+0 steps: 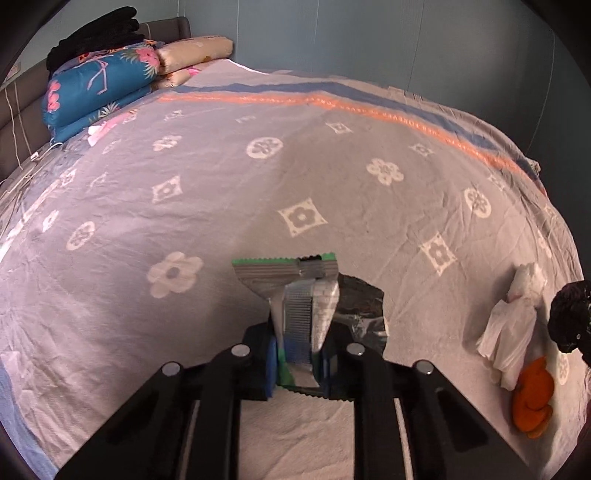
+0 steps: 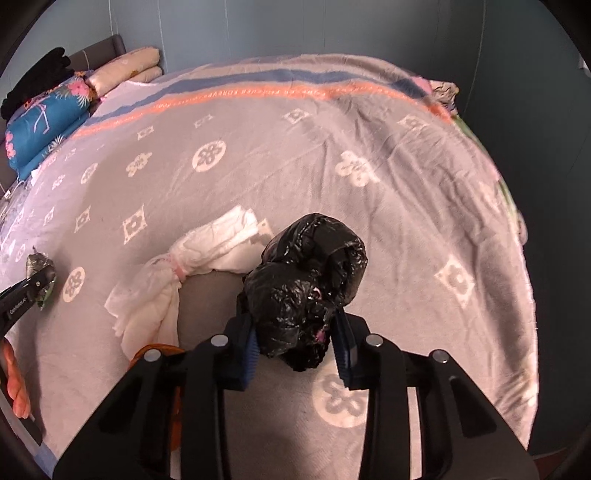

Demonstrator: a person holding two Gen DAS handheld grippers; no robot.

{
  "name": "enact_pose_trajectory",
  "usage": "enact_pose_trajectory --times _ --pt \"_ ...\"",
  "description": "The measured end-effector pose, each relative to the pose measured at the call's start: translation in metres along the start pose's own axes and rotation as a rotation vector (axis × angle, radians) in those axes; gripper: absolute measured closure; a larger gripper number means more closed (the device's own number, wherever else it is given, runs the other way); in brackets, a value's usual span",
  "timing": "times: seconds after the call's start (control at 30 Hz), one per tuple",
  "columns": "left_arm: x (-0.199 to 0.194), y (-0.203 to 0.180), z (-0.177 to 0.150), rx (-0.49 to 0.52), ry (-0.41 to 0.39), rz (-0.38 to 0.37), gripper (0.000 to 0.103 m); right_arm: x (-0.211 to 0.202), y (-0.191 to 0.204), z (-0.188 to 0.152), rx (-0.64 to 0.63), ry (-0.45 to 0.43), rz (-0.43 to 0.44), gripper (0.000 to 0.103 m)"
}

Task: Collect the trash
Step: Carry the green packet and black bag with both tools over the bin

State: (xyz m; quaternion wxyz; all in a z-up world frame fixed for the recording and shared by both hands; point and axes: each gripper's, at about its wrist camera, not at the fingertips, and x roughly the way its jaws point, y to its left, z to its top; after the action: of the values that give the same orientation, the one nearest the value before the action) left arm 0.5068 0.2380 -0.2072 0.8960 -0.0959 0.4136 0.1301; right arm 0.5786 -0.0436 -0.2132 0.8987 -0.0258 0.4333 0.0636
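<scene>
My left gripper [image 1: 299, 354] is shut on a silver and green foil wrapper [image 1: 295, 284] and holds it just above the bed. My right gripper [image 2: 295, 347] is shut on a rolled black plastic trash bag [image 2: 306, 284], also above the bed. The bag also shows at the right edge of the left wrist view [image 1: 569, 317]. A crumpled white tissue wad [image 2: 177, 280] lies on the bedspread left of the bag; it also shows in the left wrist view [image 1: 513, 325]. Orange peel [image 1: 533, 398] lies just nearer than the tissue. The left gripper with the wrapper shows at the left of the right wrist view [image 2: 38, 275].
The bed has a grey flowered bedspread [image 1: 258, 184] with orange and blue stripes. Folded blue flowered quilts [image 1: 96, 85], black cloth [image 1: 99, 33] and pillows [image 1: 195, 51] are stacked at the headboard, far left. The blue wall [image 2: 332, 26] runs behind.
</scene>
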Motion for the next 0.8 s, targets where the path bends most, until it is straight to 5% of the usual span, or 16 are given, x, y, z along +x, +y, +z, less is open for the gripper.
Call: enact_pose_trajectory --times 0.4,0.8 --pt "-0.062 0.006 -0.013 0.001 -0.036 -0.029 0.090 -0.075 -0.018 -0.011 0.029 -0.022 0.054 0.071" --pt "-0.148 0.010 -0.053 0.005 -0.054 -0.090 0.090 -0.179 -0.026 -0.060 -0.015 -0.067 0.119 0.071"
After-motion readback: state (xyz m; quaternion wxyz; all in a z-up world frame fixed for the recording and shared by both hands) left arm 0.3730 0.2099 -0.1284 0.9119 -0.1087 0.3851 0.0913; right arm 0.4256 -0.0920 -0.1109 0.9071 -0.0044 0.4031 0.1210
